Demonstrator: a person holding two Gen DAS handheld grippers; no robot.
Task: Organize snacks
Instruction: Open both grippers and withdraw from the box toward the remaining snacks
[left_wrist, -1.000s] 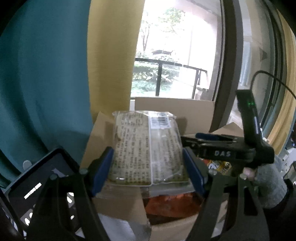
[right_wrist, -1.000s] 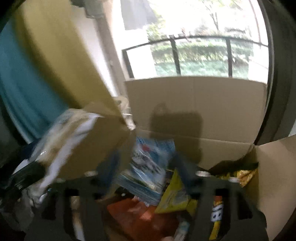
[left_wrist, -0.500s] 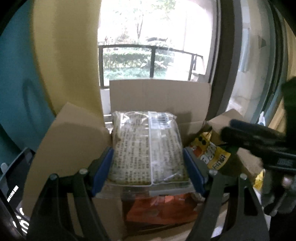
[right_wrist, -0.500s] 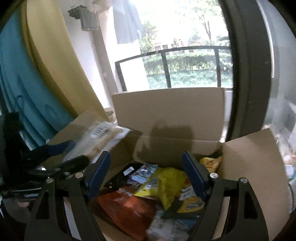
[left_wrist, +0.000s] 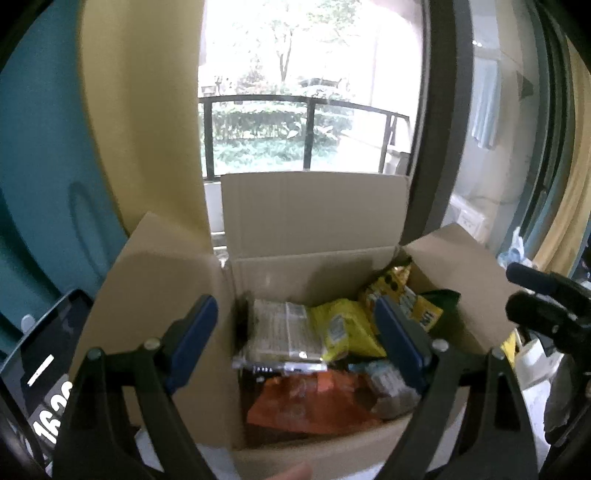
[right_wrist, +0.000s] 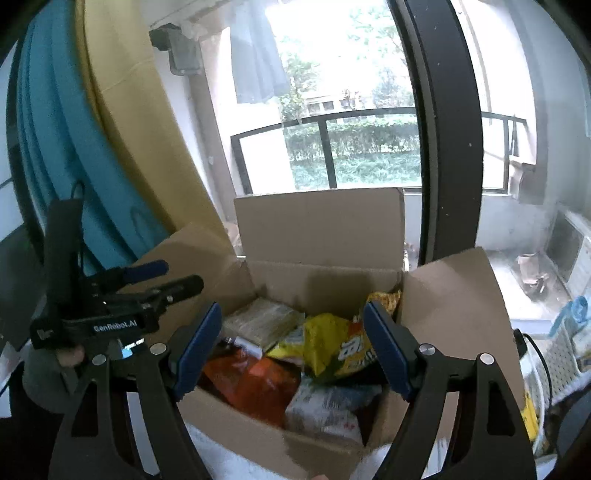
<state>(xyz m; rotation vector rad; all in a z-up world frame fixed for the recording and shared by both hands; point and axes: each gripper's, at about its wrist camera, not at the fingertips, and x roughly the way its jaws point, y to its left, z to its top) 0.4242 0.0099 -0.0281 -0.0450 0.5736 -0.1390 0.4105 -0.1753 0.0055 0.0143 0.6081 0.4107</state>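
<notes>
In the left wrist view, the left hand-held gripper (left_wrist: 295, 343) stands wide with nothing between its blue pads; its jaws have just been opening. The clear-wrapped noodle pack (left_wrist: 282, 334) lies flat in the cardboard box (left_wrist: 314, 221), at the back left corner, touching a yellow bag (left_wrist: 343, 330) beside it. An orange bag (left_wrist: 310, 402) lies nearer the front. That packet looks stowed; what else remains to sort cannot be told from here.

In the right wrist view, the right hand-held gripper (right_wrist: 293, 350) is also wide and empty, poised over the box's near edge. The noodle pack (right_wrist: 262, 323) shows pale, printed film, slightly tilted against the left wall. A yellow bag (right_wrist: 328, 347), an orange bag (right_wrist: 255, 380) and a pale wrapped packet (right_wrist: 325, 410) crowd the box, piled loosely rather than in rows, so tidying likely remains.
</notes>
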